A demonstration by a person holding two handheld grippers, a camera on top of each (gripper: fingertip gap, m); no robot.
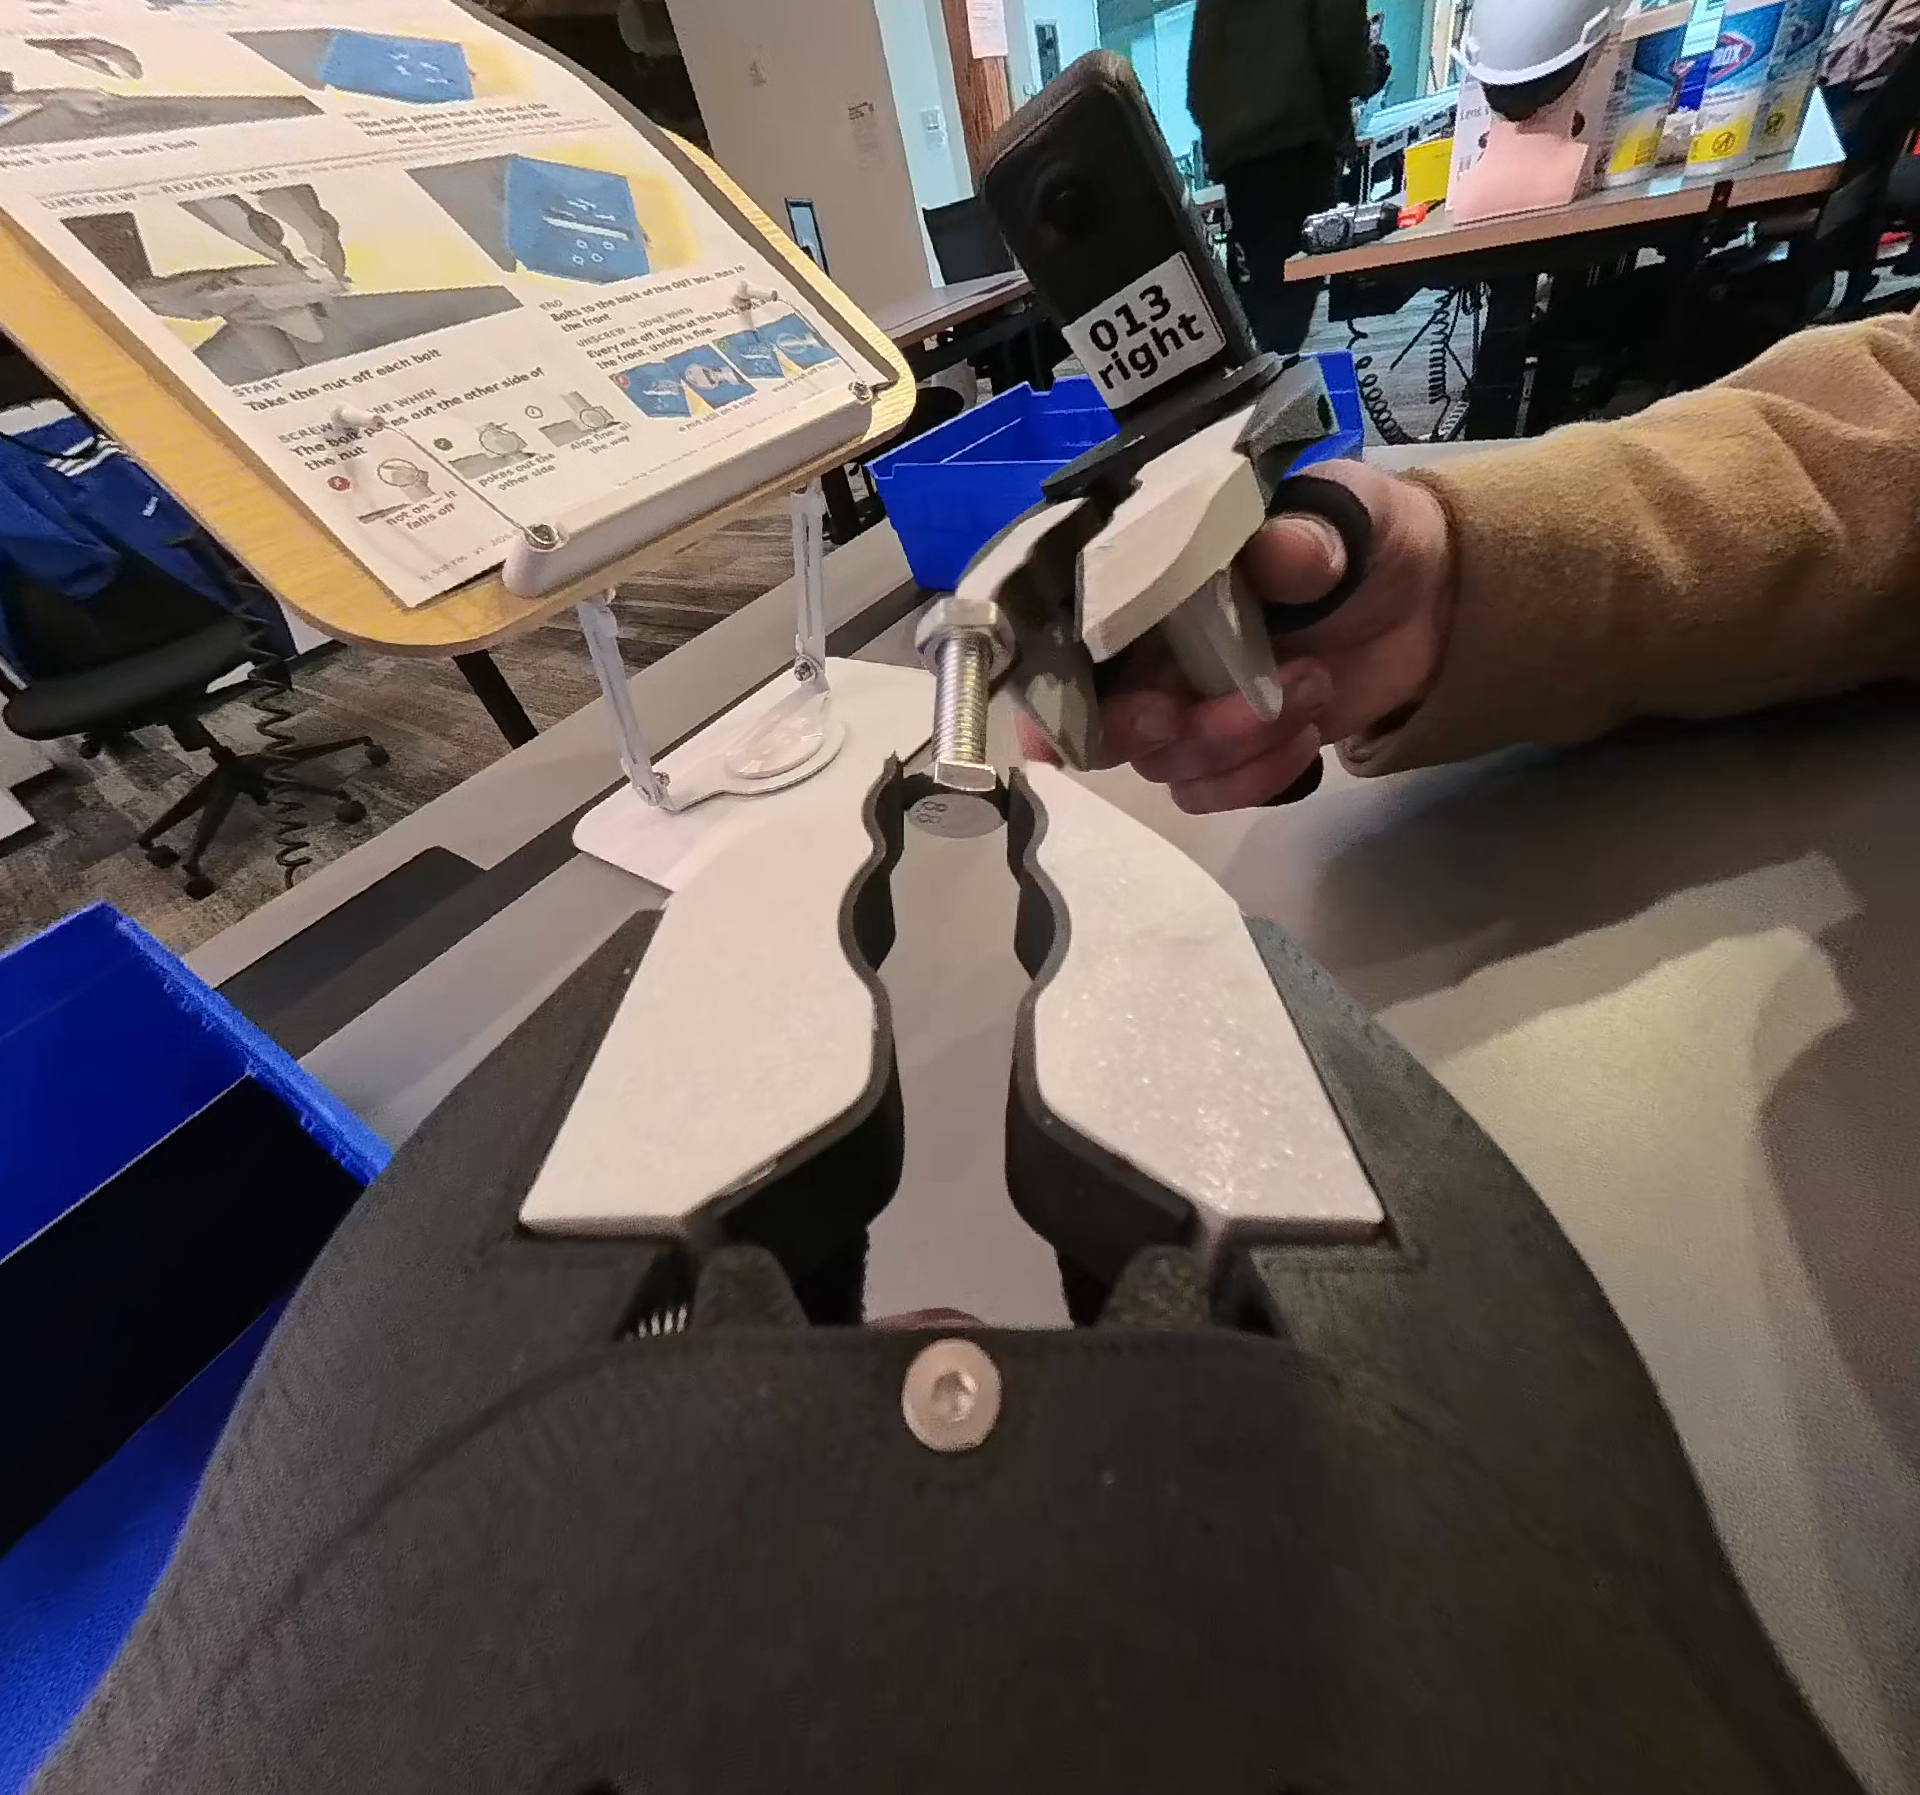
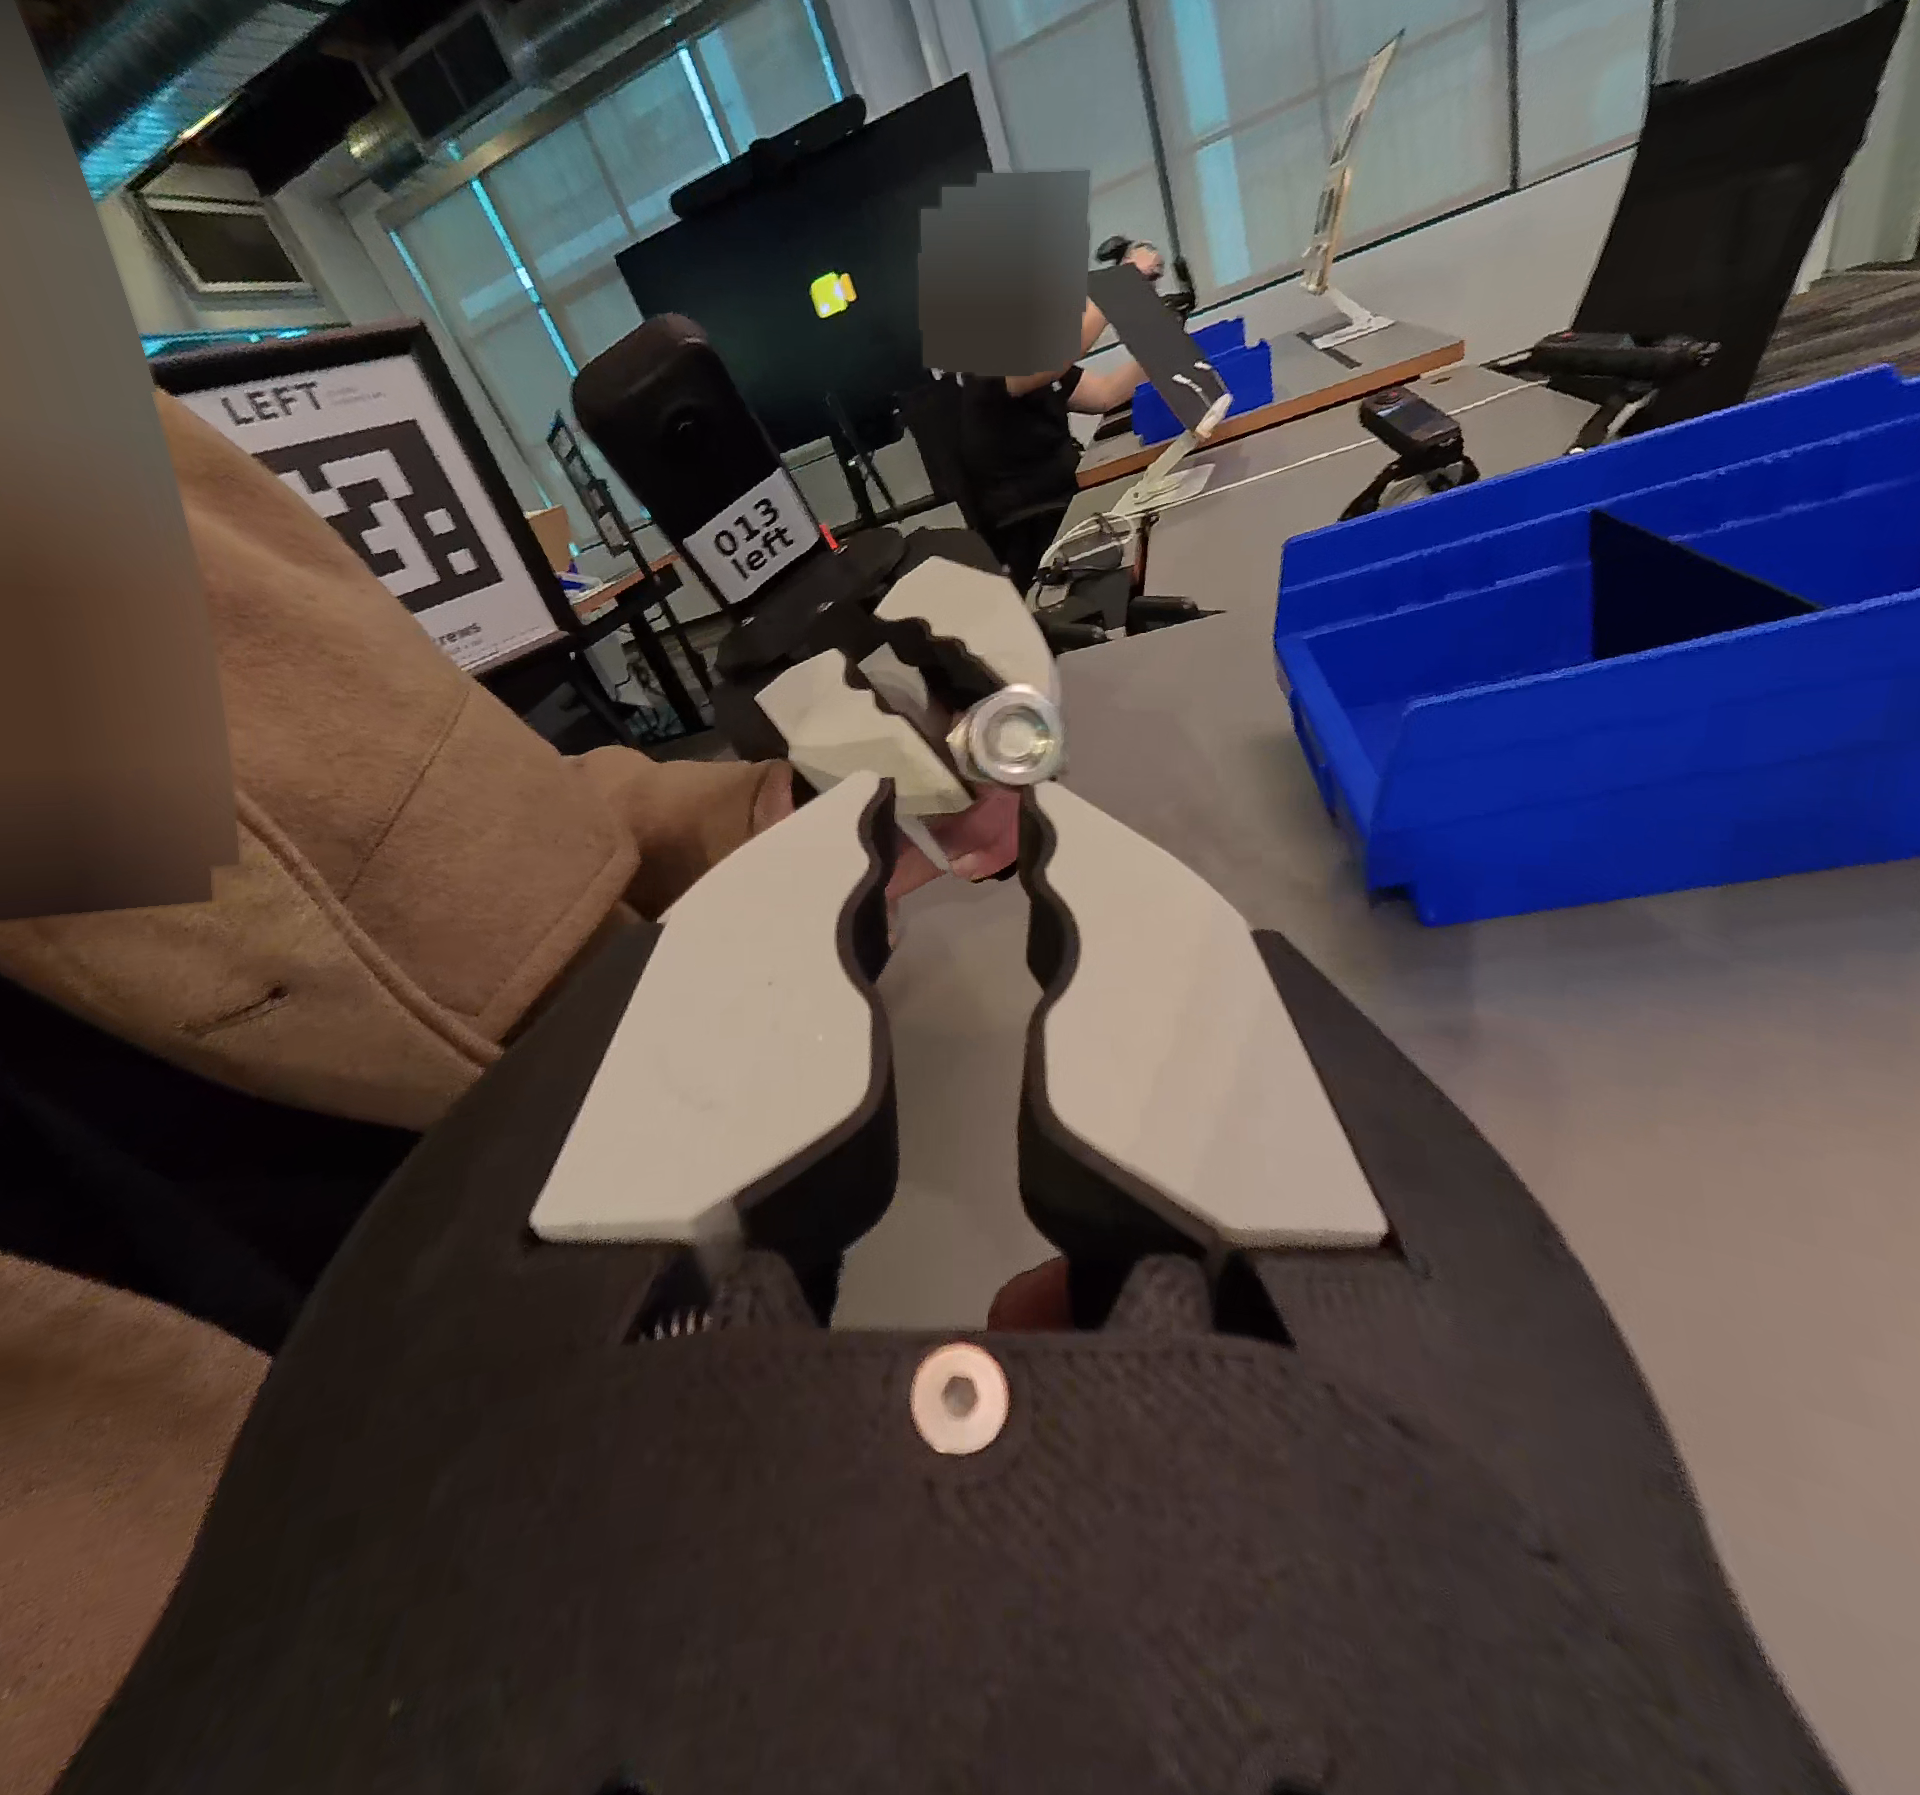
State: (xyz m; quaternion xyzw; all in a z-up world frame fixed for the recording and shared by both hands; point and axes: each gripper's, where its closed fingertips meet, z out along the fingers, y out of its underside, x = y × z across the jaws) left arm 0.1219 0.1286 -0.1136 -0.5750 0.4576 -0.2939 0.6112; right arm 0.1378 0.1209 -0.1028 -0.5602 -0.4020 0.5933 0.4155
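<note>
Overhead of the grey table [image 1: 1558,966], both tools meet at one bolt [image 1: 961,696]. Left gripper [image 1: 954,789] clamped on the bolt's hex head, shank standing up. Right gripper [image 1: 1013,644] closed on the nut [image 1: 961,625] at the shank's upper end. Blue bin [image 2: 1621,706] sits on the table to the right; instruction board [image 1: 416,291] on a stand beyond.
</note>
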